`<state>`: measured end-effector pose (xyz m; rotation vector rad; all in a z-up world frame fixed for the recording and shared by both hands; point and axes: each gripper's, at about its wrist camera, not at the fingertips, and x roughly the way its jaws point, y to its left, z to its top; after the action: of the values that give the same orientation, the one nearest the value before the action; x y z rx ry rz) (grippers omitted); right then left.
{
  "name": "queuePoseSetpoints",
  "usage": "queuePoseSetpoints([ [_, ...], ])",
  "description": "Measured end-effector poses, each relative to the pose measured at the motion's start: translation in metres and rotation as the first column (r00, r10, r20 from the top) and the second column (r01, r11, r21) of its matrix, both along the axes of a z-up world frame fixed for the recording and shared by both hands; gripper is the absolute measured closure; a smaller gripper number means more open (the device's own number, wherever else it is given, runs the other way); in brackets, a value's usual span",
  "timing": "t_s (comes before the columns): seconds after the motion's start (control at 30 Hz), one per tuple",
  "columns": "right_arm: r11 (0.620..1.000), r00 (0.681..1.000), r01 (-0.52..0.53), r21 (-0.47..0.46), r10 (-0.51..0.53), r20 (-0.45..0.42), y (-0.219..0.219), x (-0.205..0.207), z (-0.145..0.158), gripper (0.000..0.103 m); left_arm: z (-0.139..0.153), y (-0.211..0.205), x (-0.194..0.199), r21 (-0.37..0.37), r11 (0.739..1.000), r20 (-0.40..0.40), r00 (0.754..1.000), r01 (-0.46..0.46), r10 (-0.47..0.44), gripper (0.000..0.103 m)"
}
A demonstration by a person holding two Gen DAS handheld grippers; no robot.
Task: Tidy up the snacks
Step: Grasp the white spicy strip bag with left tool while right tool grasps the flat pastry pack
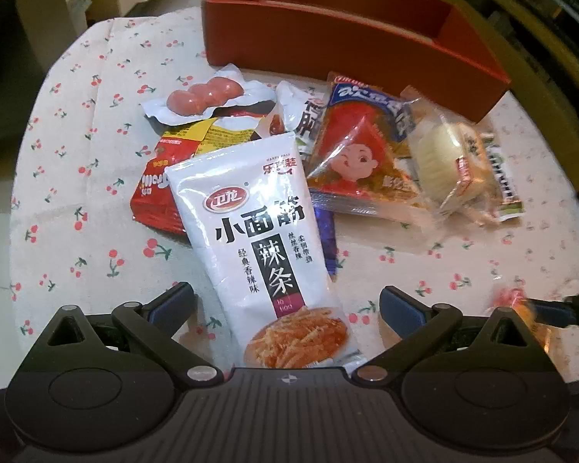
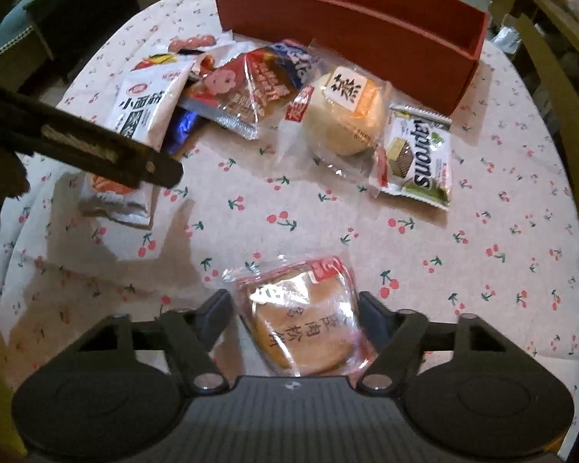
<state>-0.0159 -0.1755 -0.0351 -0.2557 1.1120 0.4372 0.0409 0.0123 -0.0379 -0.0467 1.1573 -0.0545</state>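
My right claw (image 2: 295,310) was clamped on the wrapped pastry (image 2: 303,320) above the desk (image 2: 482,270); my left claw (image 1: 285,301) gaped around the latiao packet (image 1: 266,239). The slick wrapper could slip before the red box (image 2: 366,27).

The white packet's (image 1: 266,239) lower end slips under the left tool's body and covers most of the purple packet (image 1: 326,239). In the right view, the left tool's finger (image 2: 96,142) hides its middle. The pastry (image 1: 525,312) is blurred at the edge.
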Motion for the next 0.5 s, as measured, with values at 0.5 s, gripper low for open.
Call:
queuePoseSetpoints([
  [0.5,0.99,0.99,0.133,0.056,-0.136,0.043,-0.01,0.011,0.019,0.032,0.008,0.007,-0.013,0.041,0.999,0.031,0.999,-0.032,0.03,0.041],
])
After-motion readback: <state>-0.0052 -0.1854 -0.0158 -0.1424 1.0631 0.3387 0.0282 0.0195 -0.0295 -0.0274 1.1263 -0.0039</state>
